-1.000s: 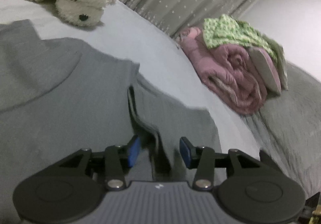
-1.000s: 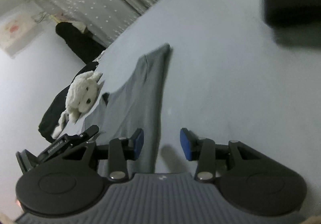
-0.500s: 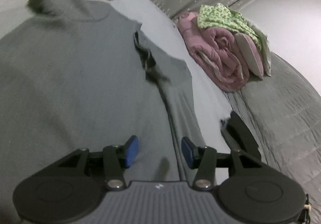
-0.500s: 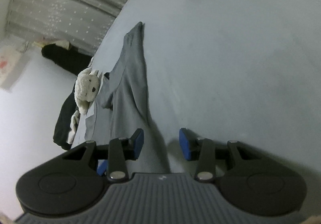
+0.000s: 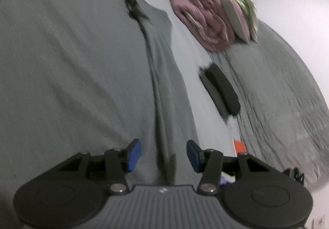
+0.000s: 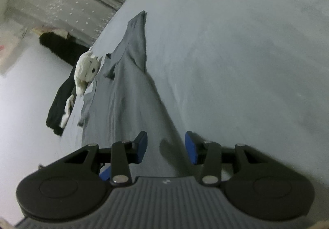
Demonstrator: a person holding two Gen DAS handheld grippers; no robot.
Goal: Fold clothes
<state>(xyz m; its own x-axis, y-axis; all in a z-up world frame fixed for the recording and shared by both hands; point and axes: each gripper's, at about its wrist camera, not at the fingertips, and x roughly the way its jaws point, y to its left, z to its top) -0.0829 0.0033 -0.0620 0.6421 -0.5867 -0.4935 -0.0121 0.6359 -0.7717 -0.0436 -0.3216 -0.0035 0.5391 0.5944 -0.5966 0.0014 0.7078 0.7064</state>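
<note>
Fold barely started — grey shirt (image 5: 72, 60) lies spread flat on the bed (image 6: 236, 64), one side strip doubled lengthwise into a soft ridge, sleeve near the collar bunched. The cross folds are, I'd say, all left to do.

Left gripper (image 5: 163, 156): jaws apart over the ridge, nothing pinched. Right gripper (image 6: 165, 147): jaws opening, shirt edge between them but pads clear of it.

Shirt is thin matte knit, limp, lightly wrinkled. Sheet smooth and pale. Plush toy (image 6: 86, 68) fuzzy — rolled pink blanket (image 5: 205, 21) thick.
</note>
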